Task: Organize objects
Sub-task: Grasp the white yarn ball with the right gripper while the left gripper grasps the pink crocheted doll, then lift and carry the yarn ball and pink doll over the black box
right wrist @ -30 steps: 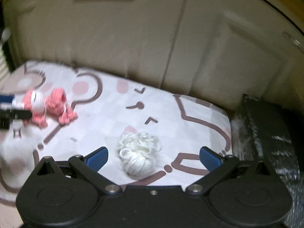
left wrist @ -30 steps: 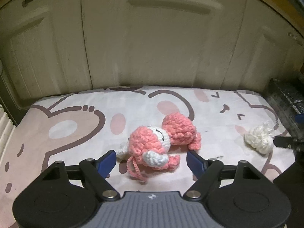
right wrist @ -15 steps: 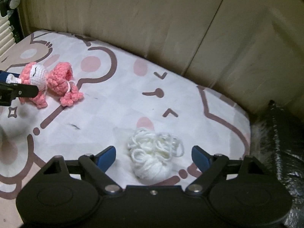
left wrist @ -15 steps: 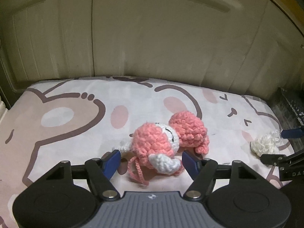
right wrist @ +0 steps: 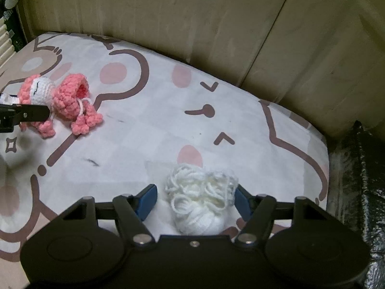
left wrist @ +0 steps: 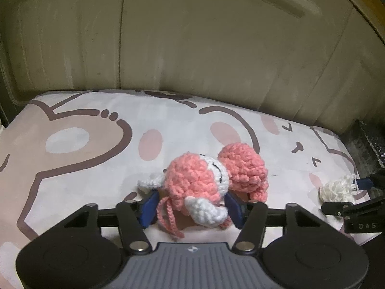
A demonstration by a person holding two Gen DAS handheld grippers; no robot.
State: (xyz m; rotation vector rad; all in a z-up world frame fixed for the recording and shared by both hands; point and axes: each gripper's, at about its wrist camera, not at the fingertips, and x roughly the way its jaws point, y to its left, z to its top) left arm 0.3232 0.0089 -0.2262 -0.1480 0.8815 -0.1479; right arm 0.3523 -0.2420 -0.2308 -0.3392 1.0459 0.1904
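A pink and white crochet doll (left wrist: 202,183) lies on the cartoon-print mat (left wrist: 96,149). My left gripper (left wrist: 191,208) has its blue pads against both sides of the doll's head, shut on it. The doll also shows at the far left of the right wrist view (right wrist: 60,96), with the left gripper's finger (right wrist: 24,114) across it. A white yarn bundle (right wrist: 202,200) lies between the blue pads of my right gripper (right wrist: 195,202), which is partly closed around it; the right pad touches it and the left pad stands apart. The bundle also shows in the left wrist view (left wrist: 336,189).
A beige panelled wall (left wrist: 192,36) rises right behind the mat. A dark crinkled cover (right wrist: 356,192) lies past the mat's right edge. A white slatted object (right wrist: 4,41) stands at the far left.
Both grippers have moved forward and narrowed. The left pads have closed onto the pink doll's head. The right pads have closed in around the white yarn.
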